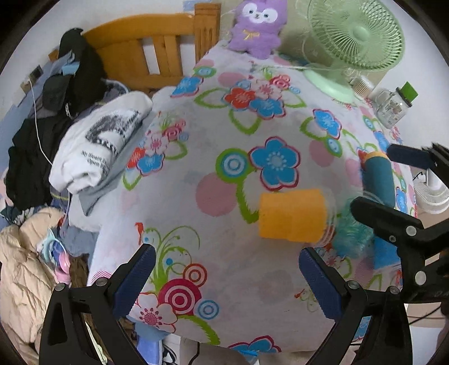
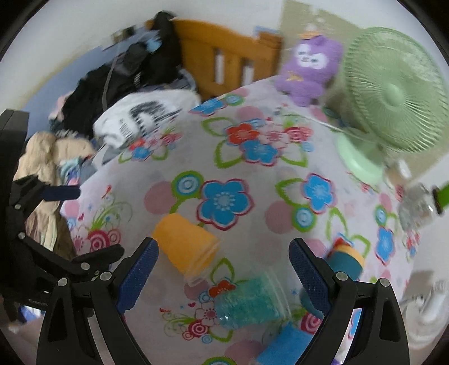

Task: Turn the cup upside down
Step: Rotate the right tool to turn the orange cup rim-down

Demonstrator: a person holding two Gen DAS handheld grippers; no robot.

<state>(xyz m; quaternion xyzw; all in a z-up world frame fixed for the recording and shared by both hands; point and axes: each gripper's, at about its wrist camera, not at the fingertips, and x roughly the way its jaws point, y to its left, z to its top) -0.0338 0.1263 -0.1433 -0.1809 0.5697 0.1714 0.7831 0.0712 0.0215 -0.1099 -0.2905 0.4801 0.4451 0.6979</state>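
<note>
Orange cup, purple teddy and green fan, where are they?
orange cup [image 1: 291, 217], left wrist view, on its side wall.
purple teddy [image 1: 259, 31], left wrist view, on its belly.
green fan [image 1: 356, 32], left wrist view, on its grille.

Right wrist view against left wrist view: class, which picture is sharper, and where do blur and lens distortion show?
Left wrist view: mostly sharp, though the orange cup is slightly smeared; the table edges bow with the fisheye. Right wrist view: motion blur throughout, softening the green fan, purple plush toy and teal cup; only the right gripper looks crisp. Dark corners ring both views.

white walls [image 1: 168, 8], wooden bed frame [image 1: 157, 47]
</note>
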